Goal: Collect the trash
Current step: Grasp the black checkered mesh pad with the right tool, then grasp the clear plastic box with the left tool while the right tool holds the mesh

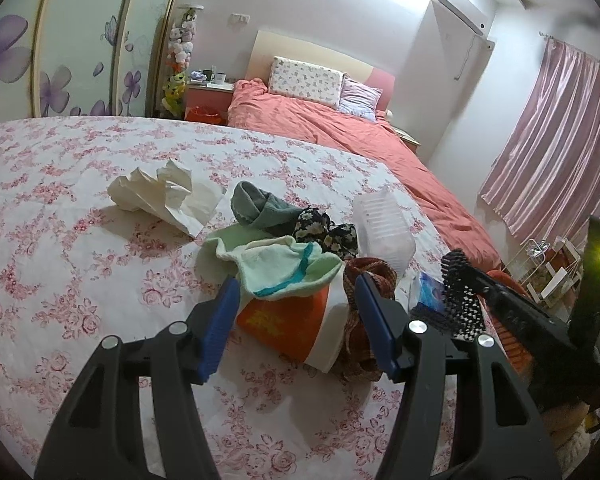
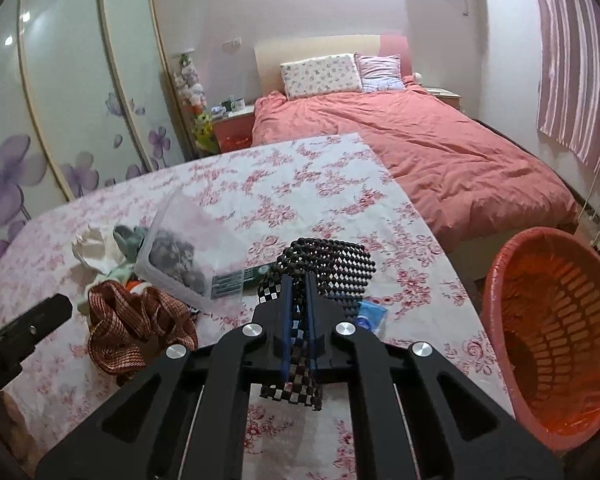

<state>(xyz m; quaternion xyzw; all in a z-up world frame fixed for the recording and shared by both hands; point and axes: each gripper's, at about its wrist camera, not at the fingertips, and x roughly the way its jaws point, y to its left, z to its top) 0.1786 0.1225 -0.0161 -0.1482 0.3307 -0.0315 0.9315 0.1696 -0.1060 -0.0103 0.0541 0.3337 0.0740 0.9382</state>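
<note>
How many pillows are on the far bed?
2. A floral pillow leans against the headboard, and a striped pink pillow sits right beside it, toward the curtain side. The duvet could be hiding others.

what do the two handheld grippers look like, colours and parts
Both match: the left gripper and right gripper have matte black plastic linkage arms with cut-out slots, round silver pivot bolts and two flat blue pads as fingers. No cables, markings, sleeves or hands are visible in either wrist view.
</note>
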